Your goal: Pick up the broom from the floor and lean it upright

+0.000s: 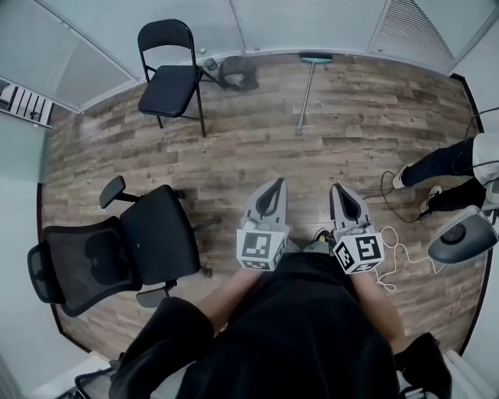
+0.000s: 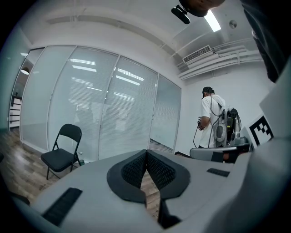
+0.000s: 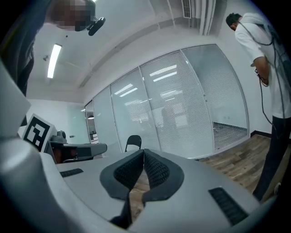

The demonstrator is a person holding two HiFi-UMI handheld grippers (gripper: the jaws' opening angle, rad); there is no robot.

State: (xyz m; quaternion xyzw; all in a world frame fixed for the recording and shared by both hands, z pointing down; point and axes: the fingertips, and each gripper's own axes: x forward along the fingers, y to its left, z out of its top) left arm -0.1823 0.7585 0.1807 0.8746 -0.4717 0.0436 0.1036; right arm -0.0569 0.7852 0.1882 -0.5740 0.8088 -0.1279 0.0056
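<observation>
Broom lies on far floor — left tool, right tool both clenched, empty, near side.

Ahead: bare floor lies open up to the broom.
Left: office chair and folding chair block that side.
Right: person's legs, loose cable.

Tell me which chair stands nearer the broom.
The black folding chair by the glass wall; the office chair with armrests sits much farther from the broom.
</observation>
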